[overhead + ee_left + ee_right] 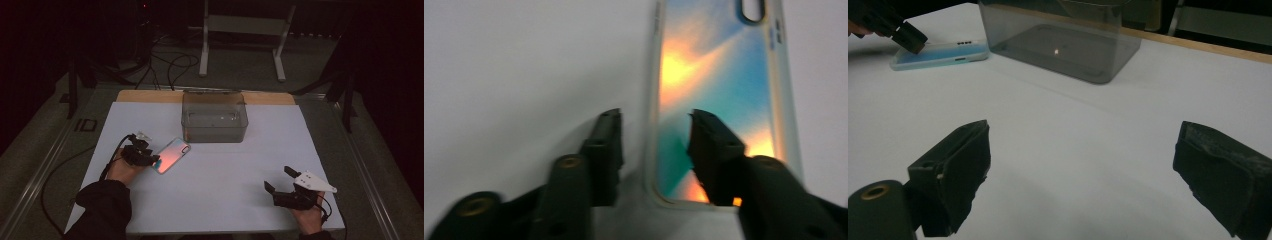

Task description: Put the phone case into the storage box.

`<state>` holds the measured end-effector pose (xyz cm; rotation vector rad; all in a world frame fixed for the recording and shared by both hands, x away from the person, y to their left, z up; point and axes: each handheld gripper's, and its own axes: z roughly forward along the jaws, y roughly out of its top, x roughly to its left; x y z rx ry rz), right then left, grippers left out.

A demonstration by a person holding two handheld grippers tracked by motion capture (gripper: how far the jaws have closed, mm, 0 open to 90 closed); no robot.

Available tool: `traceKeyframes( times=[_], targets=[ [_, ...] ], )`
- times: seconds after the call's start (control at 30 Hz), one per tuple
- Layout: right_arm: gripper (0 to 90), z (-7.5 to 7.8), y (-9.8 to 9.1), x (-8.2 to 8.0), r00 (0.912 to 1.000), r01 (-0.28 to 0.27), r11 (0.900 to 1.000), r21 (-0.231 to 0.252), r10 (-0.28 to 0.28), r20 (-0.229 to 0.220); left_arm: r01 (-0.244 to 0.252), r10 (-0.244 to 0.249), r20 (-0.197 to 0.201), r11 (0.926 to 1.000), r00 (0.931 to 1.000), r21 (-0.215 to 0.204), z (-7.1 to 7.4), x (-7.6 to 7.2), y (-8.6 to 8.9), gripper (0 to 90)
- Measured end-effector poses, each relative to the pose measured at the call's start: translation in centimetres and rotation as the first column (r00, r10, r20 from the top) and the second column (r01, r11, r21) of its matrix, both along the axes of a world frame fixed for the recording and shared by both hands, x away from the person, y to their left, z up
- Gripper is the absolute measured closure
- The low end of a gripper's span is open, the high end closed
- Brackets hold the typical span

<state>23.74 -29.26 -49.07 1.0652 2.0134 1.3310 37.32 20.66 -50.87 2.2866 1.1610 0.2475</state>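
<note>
A phone case with an orange and blue iridescent back lies flat on the white table sheet, left of centre. My left gripper is at the case's near end. In the left gripper view the case runs up the picture, and the left gripper straddles its long rim: one jaw is on the sheet beside it, the other over its back, with a gap showing at the rim. My right gripper rests open at the front right with nothing between its jaws. The right gripper view has the case far off.
A clear plastic box stands at the back centre of the white sheet, just behind the case, and appears as the clear box in the right gripper view. A wooden table edge runs behind it. Cables and a metal stand lie on the floor beyond.
</note>
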Motion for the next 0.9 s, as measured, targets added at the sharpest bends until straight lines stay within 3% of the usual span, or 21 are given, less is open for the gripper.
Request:
traceKeyframes(
  times=[0.1, 0.27, 0.47, 0.9],
  targets=[
    [8.5, 0.0, 0.0, 0.0, 1.0000, 0.000, 1.0000, 0.002, 0.000, 0.000, -0.002, 0.002, -0.002, 1.0000, 1.0000, 0.008, 0.1, 0.0, 0.0, 78.7],
    [8.5, 0.0, 0.0, 0.0, 1.0000, -0.002, 1.0000, 0.004, 0.002, 0.001, -0.003, 0.003, 0.007, 0.9991, 1.0000, 0.043, 0.2, 0.0, 0.1, 86.9],
    [8.5, 0.1, 0.1, 0.0, 1.0000, -0.002, 1.0000, 0.002, 0.002, -0.001, 0.015, -0.019, 0.044, 0.9965, 0.9989, 0.082, 0.2, -0.3, -0.2, 89.0],
    [8.5, 0.0, 0.0, 0.0, 1.0000, -0.001, 1.0000, 0.001, 0.001, -0.004, 0.012, -0.020, 0.091, 0.9957, 0.9956, 0.091, 0.9, -1.3, 0.4, 89.4]
  ],
)
